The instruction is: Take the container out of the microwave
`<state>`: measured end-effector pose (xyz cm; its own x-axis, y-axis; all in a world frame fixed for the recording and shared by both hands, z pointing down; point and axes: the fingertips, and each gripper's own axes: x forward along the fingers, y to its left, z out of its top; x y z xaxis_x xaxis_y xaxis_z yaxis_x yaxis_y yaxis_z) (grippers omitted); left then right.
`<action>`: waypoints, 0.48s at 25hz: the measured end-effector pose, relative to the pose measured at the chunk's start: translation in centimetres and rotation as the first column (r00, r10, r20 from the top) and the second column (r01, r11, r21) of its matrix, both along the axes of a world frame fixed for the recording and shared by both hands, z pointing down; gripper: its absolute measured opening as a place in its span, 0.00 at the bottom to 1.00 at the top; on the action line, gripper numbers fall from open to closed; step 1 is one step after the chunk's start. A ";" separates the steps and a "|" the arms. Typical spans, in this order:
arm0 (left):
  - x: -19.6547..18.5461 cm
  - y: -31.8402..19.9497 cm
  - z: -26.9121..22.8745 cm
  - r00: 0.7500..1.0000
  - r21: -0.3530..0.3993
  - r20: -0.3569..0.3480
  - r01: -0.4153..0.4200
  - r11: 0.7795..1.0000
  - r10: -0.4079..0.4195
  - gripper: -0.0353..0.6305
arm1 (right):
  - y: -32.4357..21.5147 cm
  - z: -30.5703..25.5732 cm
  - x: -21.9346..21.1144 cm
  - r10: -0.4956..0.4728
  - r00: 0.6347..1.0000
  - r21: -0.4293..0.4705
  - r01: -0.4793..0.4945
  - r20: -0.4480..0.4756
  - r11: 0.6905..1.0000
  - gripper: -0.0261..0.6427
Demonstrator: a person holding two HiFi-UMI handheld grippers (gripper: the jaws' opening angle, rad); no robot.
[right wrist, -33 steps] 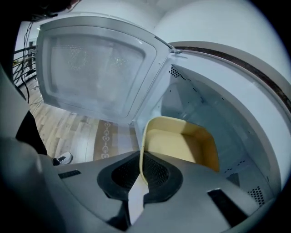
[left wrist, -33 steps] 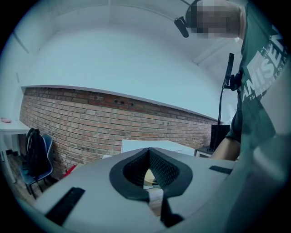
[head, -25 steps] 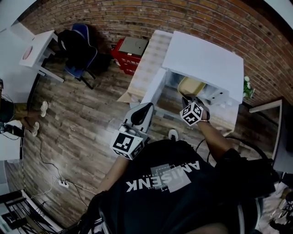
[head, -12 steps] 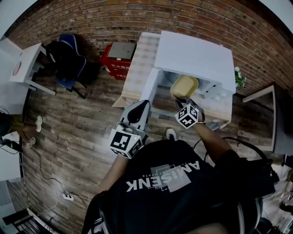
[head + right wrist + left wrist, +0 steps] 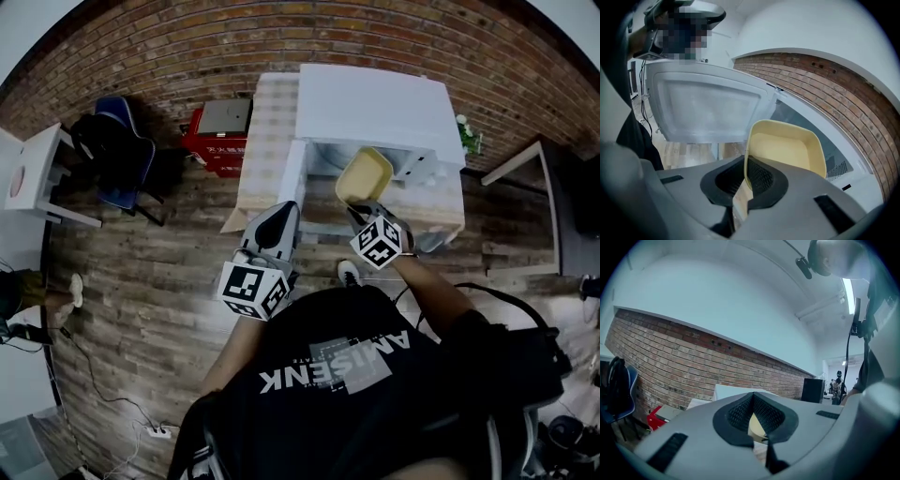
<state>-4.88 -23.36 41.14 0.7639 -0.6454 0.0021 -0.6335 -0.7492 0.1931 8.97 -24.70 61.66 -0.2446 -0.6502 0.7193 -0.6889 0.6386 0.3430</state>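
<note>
A shallow yellow container hangs tilted in front of the white microwave, outside its cavity. My right gripper is shut on the container's near rim. In the right gripper view the thin rim sits clamped between the pads, and the container stretches away toward the open cavity. The microwave door stands swung open to the left, and it also shows as the door in the right gripper view. My left gripper is shut and empty, held level just outside the door; its pads meet.
The microwave stands on a table with a checked cloth against a brick wall. On the wooden floor are a red box, a blue chair and a white side table. A white desk is at the right.
The right gripper has drawn the yellow container out of the microwave cavity, up and toward me. The left gripper has stayed beside the open door.
</note>
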 end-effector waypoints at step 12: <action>0.9 -1.2 -0.5 0.999 0.013 0.007 -0.045 0.999 0.045 0.07 | 2.3 -4.3 -0.8 0.015 0.998 0.035 -0.018 0.067 0.999 0.11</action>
